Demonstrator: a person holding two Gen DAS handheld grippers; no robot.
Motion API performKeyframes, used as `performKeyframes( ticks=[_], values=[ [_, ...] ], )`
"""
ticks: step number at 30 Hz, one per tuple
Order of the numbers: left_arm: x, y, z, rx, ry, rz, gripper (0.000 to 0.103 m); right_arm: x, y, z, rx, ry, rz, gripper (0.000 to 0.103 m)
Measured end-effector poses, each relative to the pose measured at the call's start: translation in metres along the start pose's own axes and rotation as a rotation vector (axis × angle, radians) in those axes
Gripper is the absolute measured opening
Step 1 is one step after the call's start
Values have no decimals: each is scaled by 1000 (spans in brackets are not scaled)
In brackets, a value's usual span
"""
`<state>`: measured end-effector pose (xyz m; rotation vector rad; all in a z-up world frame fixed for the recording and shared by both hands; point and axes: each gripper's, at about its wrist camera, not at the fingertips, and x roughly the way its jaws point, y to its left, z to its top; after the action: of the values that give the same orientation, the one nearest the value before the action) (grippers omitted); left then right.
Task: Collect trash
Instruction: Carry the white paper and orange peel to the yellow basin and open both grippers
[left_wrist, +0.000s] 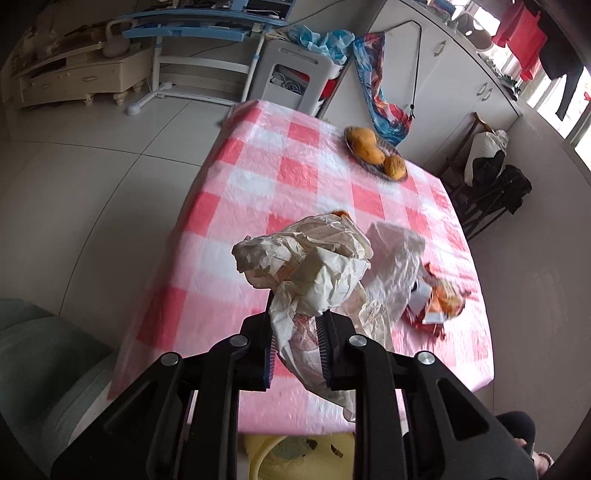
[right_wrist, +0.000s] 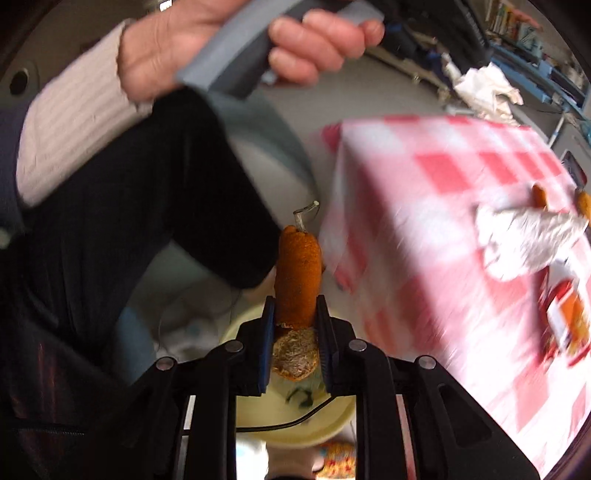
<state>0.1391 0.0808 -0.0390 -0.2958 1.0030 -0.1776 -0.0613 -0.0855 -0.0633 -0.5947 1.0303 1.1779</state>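
My left gripper (left_wrist: 297, 321) is shut on a crumpled cream paper wrapper (left_wrist: 314, 266), held above the near part of the pink checked table (left_wrist: 295, 155). On the cloth beyond it lie a white plastic bag (left_wrist: 397, 258) and a torn red-orange packet (left_wrist: 439, 299). My right gripper (right_wrist: 295, 306) is shut on an orange fruit peel with a dry stem (right_wrist: 297, 273), off the table's near edge. A pale yellow bin (right_wrist: 258, 410) sits on the floor below it, also at the bottom of the left wrist view (left_wrist: 325, 454). The right wrist view is blurred.
Orange fruits (left_wrist: 365, 142) lie on a plate at the table's far side. A person's hand (right_wrist: 207, 48) grips a grey handle, with a black-trousered leg (right_wrist: 147, 192) beside the bin. A grey-green seat (left_wrist: 37, 362) stands left of the table, a dark chair (left_wrist: 491, 192) right.
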Motion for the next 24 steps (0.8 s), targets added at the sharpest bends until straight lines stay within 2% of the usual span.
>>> performKeyframes(
  ticks=[3,5,6,10,14,16,18,21,24],
  values=[
    [0,-13,-36,41,49,15,19,8,11,-17,13,39,-33,25],
    [-1,-20,-60,63,84,20,19,8,13,-21,21,37,-57,43],
    [-1,-24,-71,74,99,26,19,5,16,-24,25,28,-70,45],
    [-1,-35,-117,121,165,50,19,-20,13,-30,81,-42,-152,55],
    [3,-44,-154,142,244,57,20,-49,2,-40,225,-153,-261,72],
    [7,-50,-174,166,303,58,29,-55,-2,-45,277,-166,-302,76],
    [9,-54,-187,193,338,80,54,-58,-4,-48,320,-161,-372,85],
    [3,-58,-192,226,302,121,63,-61,-6,-54,384,-164,-420,89],
    [-8,-51,-185,177,212,137,68,-63,-9,-62,464,-208,-435,91]
  ],
)
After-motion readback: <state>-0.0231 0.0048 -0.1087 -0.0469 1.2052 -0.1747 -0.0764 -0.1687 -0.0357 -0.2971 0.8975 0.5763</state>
